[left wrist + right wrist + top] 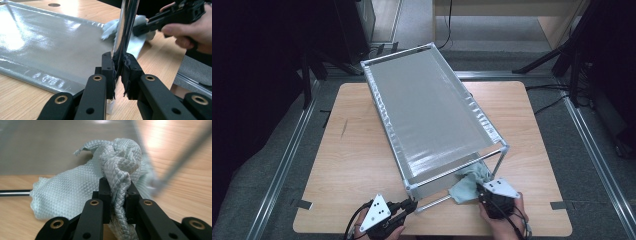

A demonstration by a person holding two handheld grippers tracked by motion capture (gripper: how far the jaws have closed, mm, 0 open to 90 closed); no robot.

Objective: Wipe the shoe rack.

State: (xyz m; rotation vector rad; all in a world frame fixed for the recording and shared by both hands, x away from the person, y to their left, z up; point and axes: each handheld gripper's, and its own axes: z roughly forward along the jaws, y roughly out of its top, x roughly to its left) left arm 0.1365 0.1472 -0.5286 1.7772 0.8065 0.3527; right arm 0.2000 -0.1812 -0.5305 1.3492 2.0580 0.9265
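One metal-framed rack [432, 115] lies on the bench [352, 165], long axis running away leftward. Left tongs [119, 72] pinch its near corner post [125, 30]; right tongs [117, 192] pinch one pale-green cloth [75, 192] beside that end.

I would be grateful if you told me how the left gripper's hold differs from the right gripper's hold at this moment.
The left gripper clamps a rigid, shiny metal post of the rack, while the right gripper clamps a soft, bunched pale-blue cloth. The post stands upright between the left pads; the cloth folds and spills around the right ones. Both grippers are shut on their thing, near the rack's front end.
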